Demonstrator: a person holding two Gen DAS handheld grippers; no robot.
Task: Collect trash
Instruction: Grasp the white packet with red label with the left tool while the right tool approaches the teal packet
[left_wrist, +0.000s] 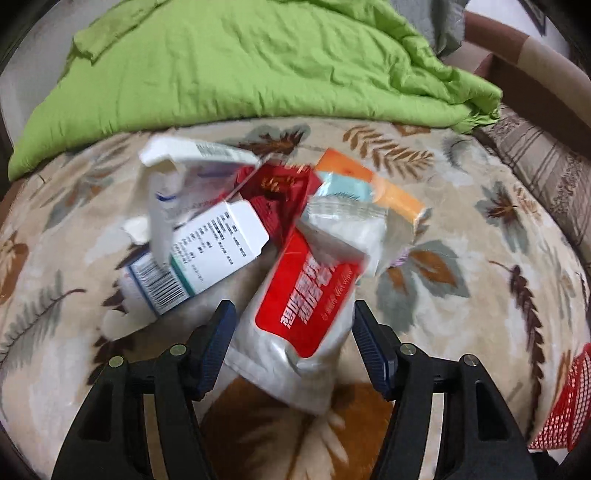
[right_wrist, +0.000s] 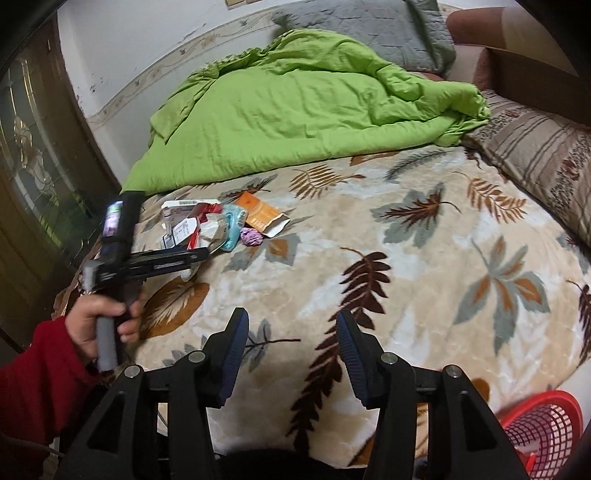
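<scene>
**Trash pile on the leaf-print blanket, both grippers open**

Nearest the left wrist camera, the left gripper (left_wrist: 293, 332) stands with its jaws apart on either side of a white pouch with a red label (left_wrist: 299, 314); the blue pads do not press on it. Just beyond lies the rest of the trash pile (left_wrist: 236, 218): a white carton with a barcode (left_wrist: 199, 262), a red box (left_wrist: 280, 192), a clear wrapper (left_wrist: 351, 225) and an orange packet (left_wrist: 369, 184), all touching or overlapping on the leaf-print blanket (left_wrist: 480, 295).

From the right wrist view, the right gripper (right_wrist: 291, 354) hangs released over bare blanket, nothing between its jaws. A red mesh basket (right_wrist: 543, 432) sits at the lower right edge. A hand (right_wrist: 99, 325) in a red sleeve (right_wrist: 37, 391) grips the left tool's handle. Farther back, a green quilt (right_wrist: 295, 110) is bunched against a grey pillow (right_wrist: 388, 33).
</scene>
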